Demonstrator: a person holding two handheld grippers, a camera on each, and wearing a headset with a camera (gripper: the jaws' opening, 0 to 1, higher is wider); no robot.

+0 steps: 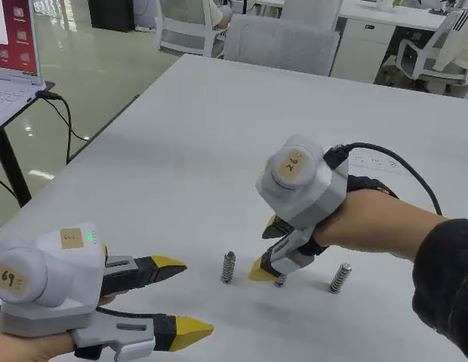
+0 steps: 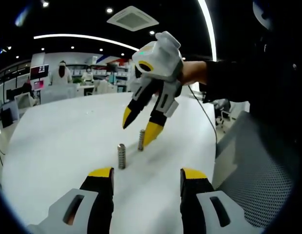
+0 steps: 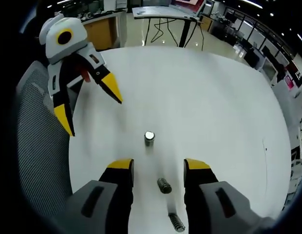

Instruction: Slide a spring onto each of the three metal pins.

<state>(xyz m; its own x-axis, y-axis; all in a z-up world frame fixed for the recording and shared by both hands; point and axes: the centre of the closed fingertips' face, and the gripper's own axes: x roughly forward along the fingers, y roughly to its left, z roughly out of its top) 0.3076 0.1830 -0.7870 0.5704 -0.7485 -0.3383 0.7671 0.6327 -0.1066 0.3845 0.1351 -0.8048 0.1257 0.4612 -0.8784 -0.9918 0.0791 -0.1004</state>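
the smooth white table is in an open office with a glossy floor, grey chairs behind it and a laptop at the left. three small ribbed metal springs stand upright in a row: left spring, middle spring, right spring. the right gripper, jaws apart, hangs over the middle one and partly hides it. the left gripper is off to the side, jaws apart, holding nothing.

Table smooth matt white. Springs shiny bare metal. Left gripper, right gripper matt grey plastic, paper stickers. Floor pretty glossy.
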